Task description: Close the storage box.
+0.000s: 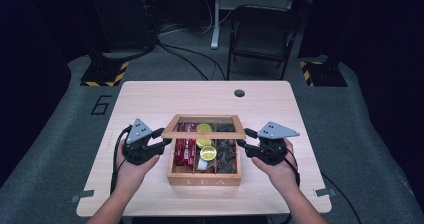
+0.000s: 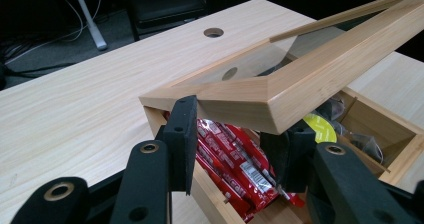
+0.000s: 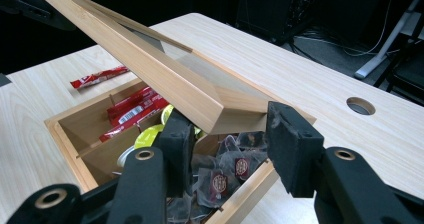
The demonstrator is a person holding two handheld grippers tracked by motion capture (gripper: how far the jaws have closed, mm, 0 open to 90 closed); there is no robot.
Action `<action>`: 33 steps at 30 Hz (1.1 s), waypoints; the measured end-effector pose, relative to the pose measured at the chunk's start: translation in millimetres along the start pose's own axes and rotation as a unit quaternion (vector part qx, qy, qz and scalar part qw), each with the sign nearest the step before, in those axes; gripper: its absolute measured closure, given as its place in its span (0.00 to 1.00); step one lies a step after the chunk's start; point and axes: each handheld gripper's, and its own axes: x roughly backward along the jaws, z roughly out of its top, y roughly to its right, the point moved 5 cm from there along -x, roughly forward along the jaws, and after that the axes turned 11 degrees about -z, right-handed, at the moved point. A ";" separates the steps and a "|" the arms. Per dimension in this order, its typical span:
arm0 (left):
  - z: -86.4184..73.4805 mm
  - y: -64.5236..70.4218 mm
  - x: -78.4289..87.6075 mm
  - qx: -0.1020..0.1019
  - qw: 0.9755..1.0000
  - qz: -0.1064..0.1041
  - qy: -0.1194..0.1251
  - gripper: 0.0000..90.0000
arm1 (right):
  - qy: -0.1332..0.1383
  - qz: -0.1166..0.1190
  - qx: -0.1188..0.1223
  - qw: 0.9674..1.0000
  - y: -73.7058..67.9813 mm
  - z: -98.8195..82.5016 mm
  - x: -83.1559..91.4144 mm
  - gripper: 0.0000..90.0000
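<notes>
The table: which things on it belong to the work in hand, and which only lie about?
In use: glass-paned lid, wooden tea box, left gripper, right gripper.
Lying about: red sachet on the table, folding chair behind.

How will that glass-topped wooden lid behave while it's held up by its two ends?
The lid probably stays stiff: its wooden frame shows no sag between the left hand-held gripper and the right hand-held gripper. The clear pane looks breakable if dropped. Held only at its ends and tilted, it could pivot or slip.
</notes>
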 end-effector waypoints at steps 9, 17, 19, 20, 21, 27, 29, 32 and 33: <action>-15.9 5.7 -0.2 0.000 1.000 -0.004 -0.002 0.65 | 0.001 -0.007 0.001 1.000 -8.0 -14.8 3.4 0.61; -29.9 10.3 -1.2 -0.006 1.000 -0.008 -0.012 0.65 | -0.004 -0.006 -0.012 1.000 -13.9 -29.2 5.7 0.61; -34.0 11.6 -1.7 -0.006 1.000 -0.010 -0.013 0.65 | -0.006 -0.005 -0.011 1.000 -15.9 -33.9 6.1 0.61; -36.0 12.1 -2.0 -0.008 1.000 -0.010 -0.014 0.65 | -0.008 -0.007 -0.009 1.000 -16.8 -36.0 6.3 0.61; -37.8 12.6 -2.4 -0.009 1.000 -0.008 -0.014 0.65 | -0.008 -0.006 -0.005 1.000 -17.7 -38.0 6.6 0.61; -48.2 14.8 -4.4 -0.004 1.000 -0.016 -0.016 0.65 | -0.011 -0.013 0.001 1.000 -23.0 -47.1 7.1 0.61; -51.3 15.1 -5.1 -0.001 1.000 -0.018 -0.015 0.65 | -0.012 -0.008 -0.002 1.000 -24.3 -50.7 7.5 0.60; -54.7 16.2 -5.8 0.000 1.000 -0.019 -0.014 0.65 | -0.013 -0.009 -0.007 1.000 -25.7 -54.9 6.6 0.60; -55.8 16.7 -5.7 0.004 1.000 -0.022 -0.013 0.65 | -0.012 -0.010 -0.008 1.000 -26.1 -55.5 6.0 0.60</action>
